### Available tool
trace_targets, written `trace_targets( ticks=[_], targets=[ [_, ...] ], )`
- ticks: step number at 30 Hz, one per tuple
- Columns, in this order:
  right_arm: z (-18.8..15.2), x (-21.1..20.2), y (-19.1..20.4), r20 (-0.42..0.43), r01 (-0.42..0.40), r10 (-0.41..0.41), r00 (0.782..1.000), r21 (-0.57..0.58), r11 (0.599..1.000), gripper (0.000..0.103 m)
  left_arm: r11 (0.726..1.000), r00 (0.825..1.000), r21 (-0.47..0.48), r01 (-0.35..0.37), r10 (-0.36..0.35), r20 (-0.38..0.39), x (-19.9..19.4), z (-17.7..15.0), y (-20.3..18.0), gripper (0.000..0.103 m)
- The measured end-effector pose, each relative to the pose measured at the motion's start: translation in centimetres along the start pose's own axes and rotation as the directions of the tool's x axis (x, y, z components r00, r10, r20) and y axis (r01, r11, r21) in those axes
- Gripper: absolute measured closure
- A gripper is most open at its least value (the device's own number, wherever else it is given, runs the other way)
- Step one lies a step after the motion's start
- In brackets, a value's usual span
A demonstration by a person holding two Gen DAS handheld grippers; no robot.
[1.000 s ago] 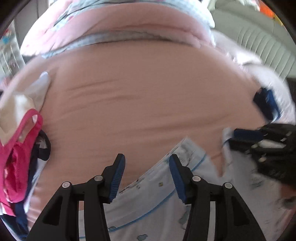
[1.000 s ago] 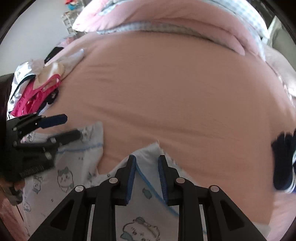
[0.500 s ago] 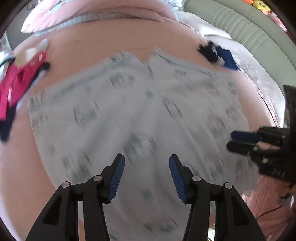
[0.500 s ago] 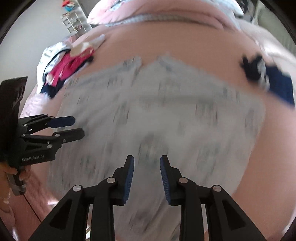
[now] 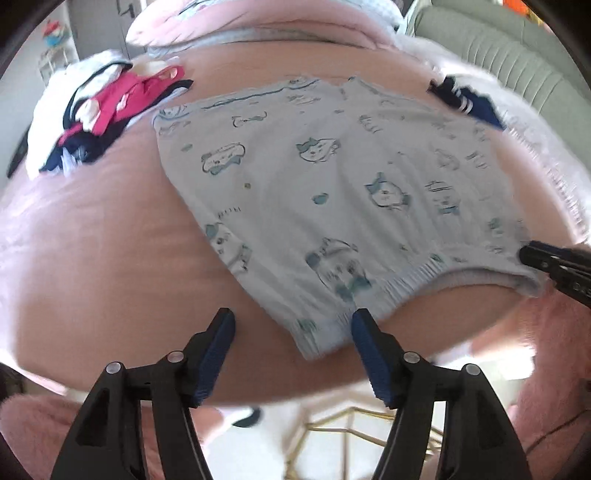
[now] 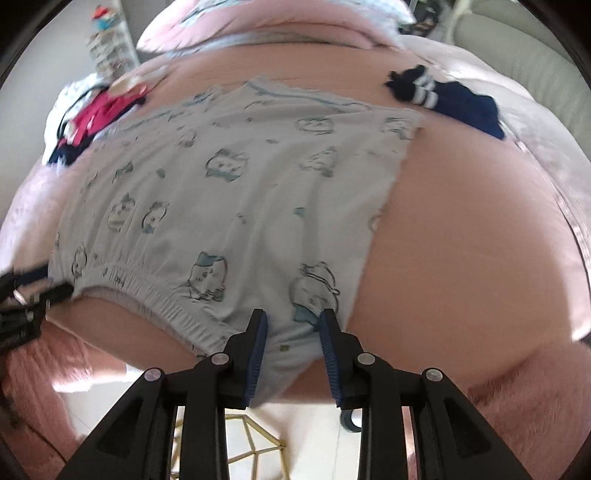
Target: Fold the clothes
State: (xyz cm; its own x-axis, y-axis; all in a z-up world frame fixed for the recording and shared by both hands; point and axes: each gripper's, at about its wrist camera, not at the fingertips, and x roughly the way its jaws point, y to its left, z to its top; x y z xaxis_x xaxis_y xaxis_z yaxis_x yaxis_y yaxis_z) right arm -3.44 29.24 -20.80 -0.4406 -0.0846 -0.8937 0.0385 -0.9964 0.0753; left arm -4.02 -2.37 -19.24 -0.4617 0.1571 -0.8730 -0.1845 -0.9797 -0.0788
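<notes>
1. Lying spread flat on the pink bed (image 5: pixel 110 258), the pale blue shorts (image 5: pixel 332 177) with a cartoon animal print have their elastic waistband at the near edge and their leg hems pointing toward the pillows (image 5: pixel 266 18).
2. The left gripper (image 5: pixel 293 326) hovers over the left corner of the waistband; its jaws are opening wide, and the corner sits between them with the blue pads clear of the cloth.
3. The right gripper (image 6: pixel 293 325) stands at the right end of the waistband with its jaws fairly narrow; the corner of cloth lies between the pads, but whether they pinch it I cannot tell.
4. A heap of clothes (image 5: pixel 99 110) in pink, navy and white lies at the far left of the bed, well apart from the shorts.
5. Dark navy socks (image 6: pixel 443 98) with white stripes lie at the far right, near the right leg hem.
</notes>
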Motion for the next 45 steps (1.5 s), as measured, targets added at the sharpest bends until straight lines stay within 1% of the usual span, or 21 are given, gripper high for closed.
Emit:
trace_targets(
  ticks=[3, 5, 7, 10, 12, 15, 17, 19, 22, 24, 26, 28, 30, 31, 33, 34, 35, 36, 40, 43, 45],
  targets=[
    [-0.1, -1.6, -1.3, 0.083, -0.076, 0.066, 0.994, 0.117, 0.99, 0.073, 0.996, 0.996, -0.084, 0.037, -0.03, 0.08, 0.0, 0.2, 0.9, 0.039],
    [-0.2, -1.2, -2.0, 0.073, -0.11, 0.1, 0.992, 0.162, 0.981, 0.07, 0.993, 0.998, -0.117, 0.029, -0.022, 0.061, 0.5, 0.5, 1.5, 0.039],
    [-0.3, 0.3, -2.0, 0.008, -0.057, 0.056, 0.998, 0.144, 0.988, 0.07, 0.989, 1.0, -0.147, 0.012, -0.011, 0.006, 1.6, 0.5, 2.0, 0.039],
    [-0.4, 0.4, -2.6, -0.04, -0.005, 0.01, 0.999, 0.13, 0.991, 0.07, 0.987, 0.999, -0.161, 0.019, -0.024, -0.024, 1.6, 0.1, 2.2, 0.039],
    [-0.7, -0.2, -3.6, -0.055, 0.013, -0.005, 0.998, 0.152, 0.988, 0.07, 0.984, 0.999, -0.17, 0.049, -0.048, 0.013, 0.8, 0.3, 2.2, 0.039],
    [-0.2, -1.0, -5.5, 0.0, -0.065, 0.067, 0.998, 0.23, 0.971, 0.069, 0.982, 0.99, -0.158, 0.102, -0.085, 0.112, -0.2, 1.5, 1.8, 0.039],
    [0.3, -0.7, -5.6, 0.01, -0.085, 0.084, 0.996, 0.229, 0.97, 0.069, 0.986, 0.987, -0.127, 0.107, -0.089, 0.136, 0.2, 2.9, 1.1, 0.039],
    [0.8, 0.0, -5.0, 0.002, -0.082, 0.084, 0.997, 0.202, 0.976, 0.069, 0.989, 0.992, -0.124, 0.078, -0.066, 0.103, 1.3, 3.6, 0.7, 0.039],
    [0.6, 1.1, -4.5, -0.019, -0.081, 0.086, 0.996, 0.183, 0.98, 0.069, 0.989, 1.0, -0.147, 0.01, -0.011, -0.006, 3.3, 2.5, 1.3, 0.039],
    [-0.2, 1.0, -4.4, -0.022, -0.067, 0.072, 0.997, 0.168, 0.984, 0.069, 0.989, 1.0, -0.147, 0.008, -0.007, 0.005, 2.8, 1.0, 1.9, 0.039],
    [-0.6, 0.5, -4.6, -0.038, -0.039, 0.046, 0.998, 0.164, 0.986, 0.069, 0.987, 1.0, -0.159, 0.004, -0.006, -0.012, 2.3, 0.7, 2.3, 0.039],
    [-1.1, -0.2, -5.2, -0.032, -0.076, 0.084, 0.996, 0.2, 0.977, 0.068, 0.985, 1.0, -0.171, 0.021, -0.02, 0.007, 1.9, 0.5, 2.7, 0.039],
    [-1.5, -0.3, -5.7, -0.027, -0.16, 0.172, 0.985, 0.242, 0.957, 0.068, 0.982, 0.999, -0.183, 0.034, -0.027, 0.039, 1.4, 0.6, 2.8, 0.039],
    [-1.7, -0.2, -5.6, -0.024, -0.232, 0.248, 0.969, 0.271, 0.934, 0.068, 0.983, 0.998, -0.178, 0.045, -0.034, 0.061, 1.0, 0.7, 2.6, 0.039],
    [-2.0, 0.3, -5.3, -0.015, -0.362, 0.387, 0.922, 0.323, 0.875, 0.068, 0.987, 0.993, -0.144, 0.07, -0.054, 0.11, 0.1, 1.1, 1.9, 0.039],
    [-2.1, 0.6, -5.1, -0.021, -0.377, 0.406, 0.914, 0.328, 0.866, 0.068, 0.989, 0.99, -0.126, 0.079, -0.063, 0.128, -0.3, 1.3, 1.5, 0.039],
    [-2.1, 0.9, -4.9, -0.026, -0.385, 0.415, 0.91, 0.325, 0.864, 0.068, 0.99, 0.988, -0.11, 0.084, -0.068, 0.136, -0.3, 1.4, 1.1, 0.039],
    [-2.0, 0.9, -4.6, -0.028, -0.377, 0.404, 0.914, 0.307, 0.874, 0.069, 0.991, 0.988, -0.098, 0.089, -0.075, 0.139, -0.3, 1.6, 0.9, 0.039],
    [-1.4, 1.5, -4.2, -0.037, -0.351, 0.377, 0.925, 0.287, 0.891, 0.085, 0.991, 0.99, -0.087, 0.1, -0.09, 0.106, 0.3, 1.7, 0.7, 0.039],
    [-1.1, 1.1, -4.5, -0.015, -0.353, 0.374, 0.927, 0.302, 0.886, 0.091, 0.987, 0.988, -0.109, 0.118, -0.106, 0.112, 0.3, 1.9, 1.1, 0.039],
    [0.1, 0.9, -4.7, 0.009, -0.372, 0.39, 0.921, 0.321, 0.871, 0.093, 0.982, 0.984, -0.131, 0.137, -0.12, 0.128, 0.1, 2.2, 1.6, 0.039]
  ],
)
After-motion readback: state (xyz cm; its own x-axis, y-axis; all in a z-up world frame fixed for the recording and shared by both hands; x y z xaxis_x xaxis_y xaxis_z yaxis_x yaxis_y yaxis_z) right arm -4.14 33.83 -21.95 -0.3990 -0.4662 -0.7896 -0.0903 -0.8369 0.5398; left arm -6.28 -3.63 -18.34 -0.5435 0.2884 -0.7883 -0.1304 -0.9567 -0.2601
